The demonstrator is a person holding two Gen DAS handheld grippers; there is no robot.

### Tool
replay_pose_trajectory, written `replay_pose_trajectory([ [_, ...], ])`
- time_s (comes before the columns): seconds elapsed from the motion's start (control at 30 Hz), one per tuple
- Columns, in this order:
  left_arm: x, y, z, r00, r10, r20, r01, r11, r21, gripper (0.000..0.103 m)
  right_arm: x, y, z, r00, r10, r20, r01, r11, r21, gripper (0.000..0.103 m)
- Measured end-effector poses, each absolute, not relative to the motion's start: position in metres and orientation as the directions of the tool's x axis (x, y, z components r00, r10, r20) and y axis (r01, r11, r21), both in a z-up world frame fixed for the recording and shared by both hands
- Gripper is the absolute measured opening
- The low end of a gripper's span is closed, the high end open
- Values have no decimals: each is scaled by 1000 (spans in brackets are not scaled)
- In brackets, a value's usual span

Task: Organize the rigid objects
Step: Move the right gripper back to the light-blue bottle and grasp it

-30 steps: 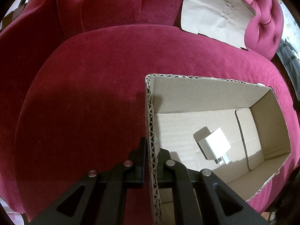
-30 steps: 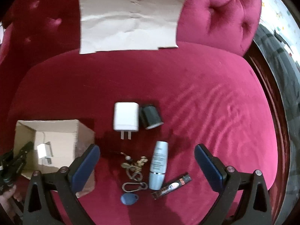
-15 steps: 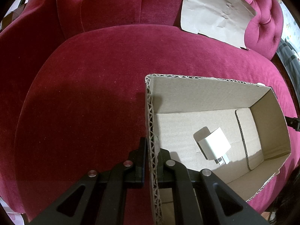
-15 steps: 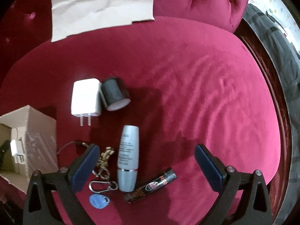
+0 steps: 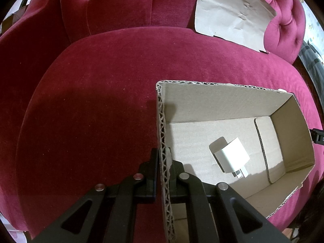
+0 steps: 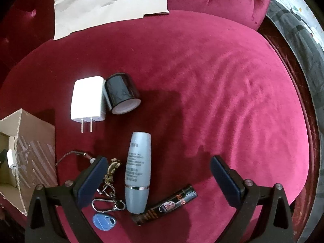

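Observation:
My left gripper [image 5: 163, 158] is shut on the near wall of an open cardboard box [image 5: 222, 99] standing on the red velvet seat. A white charger [image 5: 231, 158] lies on the box floor. My right gripper [image 6: 159, 167] is open and empty above the seat, over a blue-grey bottle [image 6: 138, 172]. Beside the bottle lie a keyring with a blue tag [image 6: 105, 212], a dark sachet [image 6: 164, 205], a second white charger [image 6: 88, 99] and a black tape roll [image 6: 121, 93]. The box [image 6: 32, 145] shows at the left edge of the right wrist view.
A sheet of brown paper [image 5: 232, 12] leans on the tufted backrest; it also shows in the right wrist view [image 6: 109, 4]. The seat's right edge [image 6: 303, 141] drops to a dark floor with a grey fabric [image 6: 303, 46] beyond.
My right gripper has moved forward and to the right over the loose objects, so they sit lower and larger in view. The left gripper and box have not moved.

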State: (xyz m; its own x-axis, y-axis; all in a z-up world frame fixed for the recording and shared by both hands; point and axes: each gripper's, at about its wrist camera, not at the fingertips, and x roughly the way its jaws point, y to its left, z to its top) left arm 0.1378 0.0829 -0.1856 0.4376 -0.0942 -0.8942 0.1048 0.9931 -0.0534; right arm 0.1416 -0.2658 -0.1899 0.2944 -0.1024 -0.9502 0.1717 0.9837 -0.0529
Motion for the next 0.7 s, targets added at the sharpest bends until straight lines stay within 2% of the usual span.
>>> replay_pose_trajectory([
  [0.07,137,83,-186,439,-93,-894,105,993,-52,6,141,-265,-189,298,-103,-949,172,984,-53,94],
  [0.13,137,82,-186,439,-91,-894,104,993,-50,6,140,-265,-188,292,-90,-952,170,985,-41,80],
  [0.17,137,82,-186,439,-92,-894,104,993,-50,6,141,-265,-190,283,-79,-956,168,985,-32,77],
  [0.27,137,82,-186,439,-91,-894,105,993,-50,6,141,-260,-192,277,-68,-959,143,989,-29,49],
  [0.3,137,82,-186,439,-91,-894,105,993,-49,6,141,-258,-192,278,-62,-958,136,990,-24,30],
  [0.33,137,82,-186,439,-91,-894,104,993,-49,6,142,-254,-193,277,-53,-959,126,992,-19,26],
  [0.7,136,82,-186,440,-90,-894,105,993,-48,6,135,-240,-187,296,-67,-953,115,993,-34,26],
])
